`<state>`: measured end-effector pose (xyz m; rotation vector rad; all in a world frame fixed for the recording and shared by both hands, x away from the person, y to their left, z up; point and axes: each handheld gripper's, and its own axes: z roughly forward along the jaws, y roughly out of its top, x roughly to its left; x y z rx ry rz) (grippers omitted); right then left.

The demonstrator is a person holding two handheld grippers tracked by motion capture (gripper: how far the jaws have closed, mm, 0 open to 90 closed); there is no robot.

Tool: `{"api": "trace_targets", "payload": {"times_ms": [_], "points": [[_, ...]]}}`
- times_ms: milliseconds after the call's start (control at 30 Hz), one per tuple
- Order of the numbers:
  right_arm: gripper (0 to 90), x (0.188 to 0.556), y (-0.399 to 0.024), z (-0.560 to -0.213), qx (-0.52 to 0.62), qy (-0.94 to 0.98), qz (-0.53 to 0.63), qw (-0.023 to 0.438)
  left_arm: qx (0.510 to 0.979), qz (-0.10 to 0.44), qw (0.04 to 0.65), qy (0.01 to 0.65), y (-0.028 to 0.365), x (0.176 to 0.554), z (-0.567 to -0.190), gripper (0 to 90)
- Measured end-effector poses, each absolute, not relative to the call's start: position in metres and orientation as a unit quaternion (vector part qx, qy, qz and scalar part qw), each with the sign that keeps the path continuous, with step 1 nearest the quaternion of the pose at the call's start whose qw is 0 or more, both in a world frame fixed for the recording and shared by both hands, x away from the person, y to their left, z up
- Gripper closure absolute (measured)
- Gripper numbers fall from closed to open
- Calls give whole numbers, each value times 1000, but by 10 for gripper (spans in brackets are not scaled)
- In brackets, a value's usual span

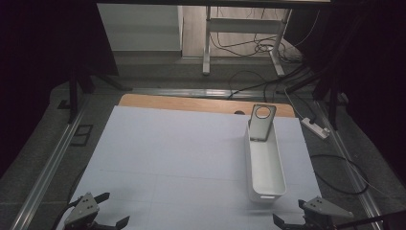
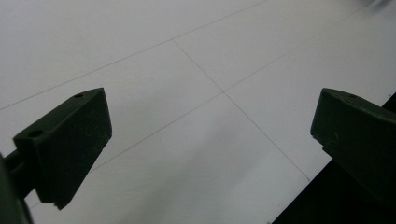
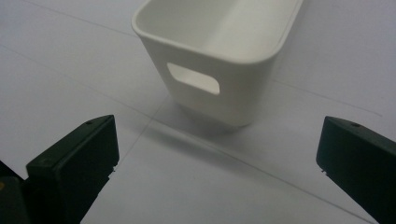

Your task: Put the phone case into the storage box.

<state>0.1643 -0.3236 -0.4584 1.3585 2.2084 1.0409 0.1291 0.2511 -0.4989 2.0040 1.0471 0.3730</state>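
A long, narrow white bin (image 1: 265, 167) stands on the white table (image 1: 182, 148) at the right, its length running away from me. A grey flat piece with a round hole (image 1: 261, 122) leans upright at the bin's far end. My left gripper (image 1: 114, 209) rests at the near left corner, open, with only bare table between its jaws (image 2: 210, 135). At the near right, just short of the bin, my right gripper (image 1: 290, 212) is open. Its own view looks at the bin's near end wall (image 3: 219, 60), which has a handle slot (image 3: 193, 78).
A wooden strip (image 1: 201, 104) edges the table's far side. On the floor at the right lie a white power strip (image 1: 316, 128) and black cables (image 1: 335, 172). Metal rails (image 1: 52, 163) run along both sides. White desk legs (image 1: 207, 43) stand at the back.
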Motion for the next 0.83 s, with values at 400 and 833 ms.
{"api": "trace_targets", "payload": {"times_ms": [400, 833], "points": [[0, 159, -323, -470, 484, 791, 332, 171, 797, 160, 402, 421, 252, 127, -498, 0], [0, 160, -320, -472, 490, 795, 308, 184, 797, 158, 394, 430, 252, 129, -499, 0]]}}
